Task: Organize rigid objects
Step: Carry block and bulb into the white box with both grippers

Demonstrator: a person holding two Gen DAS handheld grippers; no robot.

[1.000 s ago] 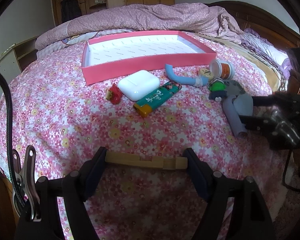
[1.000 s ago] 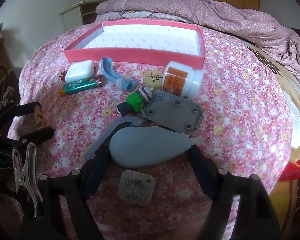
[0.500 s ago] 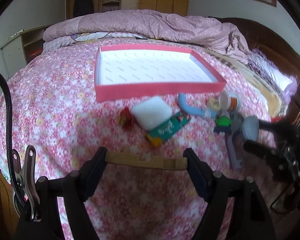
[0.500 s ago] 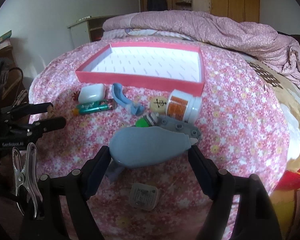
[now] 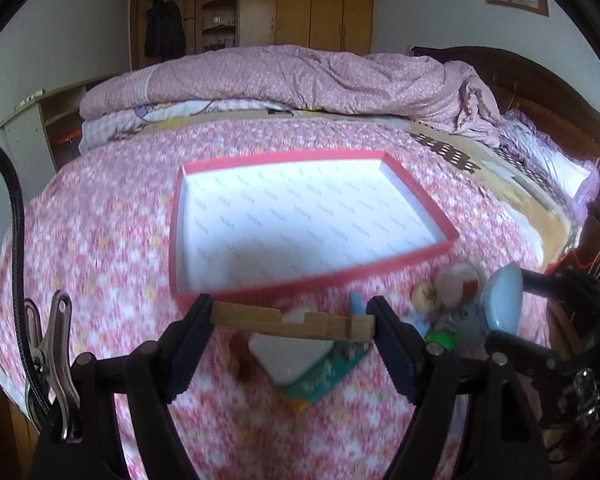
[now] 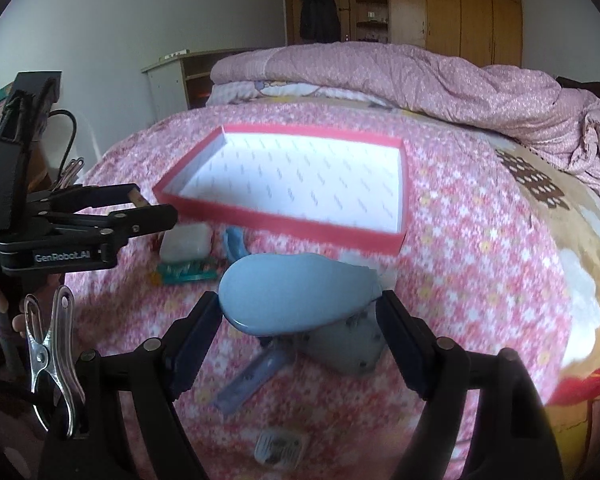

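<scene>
My left gripper [image 5: 292, 322] is shut on a flat notched wooden piece [image 5: 292, 322] and holds it above the bed, just in front of the pink tray [image 5: 320, 284]. My right gripper [image 6: 300, 304] is shut on a blue-grey teardrop-shaped piece [image 6: 296, 294], lifted over the other objects. The tray with its white inside [image 6: 300, 172] holds nothing. The right gripper and its blue piece [image 5: 500, 300] show at the right of the left wrist view; the left gripper [image 6: 148, 208] shows at the left of the right wrist view.
On the floral bedspread lie a white case [image 5: 288, 356], a green lighter [image 5: 324, 372], a small red object [image 5: 240, 356], a white bottle [image 5: 458, 284], a grey plate [image 6: 348, 340], a blue strip [image 6: 252, 376] and a small grey square [image 6: 278, 446]. A folded quilt [image 5: 300, 80] lies beyond.
Both grippers have risen and moved forward toward the tray with their objects held. The blue piece has come up off the bed, and the tray looks nearer in both views.
</scene>
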